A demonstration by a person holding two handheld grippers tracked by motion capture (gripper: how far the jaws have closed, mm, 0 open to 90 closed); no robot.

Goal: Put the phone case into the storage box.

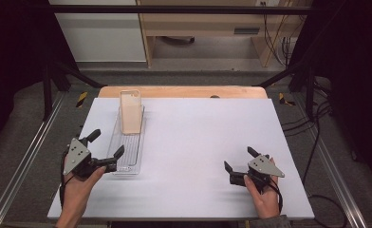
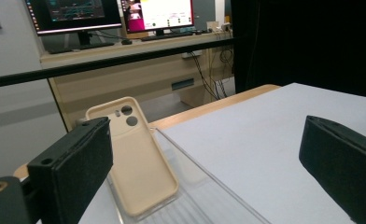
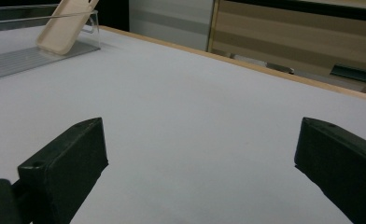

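My left gripper sits at the near left of the bench, held in my left hand, jaws spread wide with nothing between them. One jaw reaches over the near end of the clear tray; the other sticks out past the tray's left side. I cannot tell whether either jaw touches the tray.

The tray is long and narrow, running away from me along the left part of the bench. At its far end stands a beige phone case, leaning back against the tray's end wall — tilted, not upright. In the left gripper view the case shows its back with the camera cut-outs at the top, its lower edge resting on the ribbed floor of the tray, and my two black jaws frame it from either side, well short of it.

My right gripper is at the near right of the bench, in my right hand, well apart from the tray. Its jaws are also wide and hold nothing — in the right gripper view just bare bench lies between them, with the case and tray far off at the upper left.

Beyond the bench's far edge, the left gripper view shows a desk with two lit monitors.
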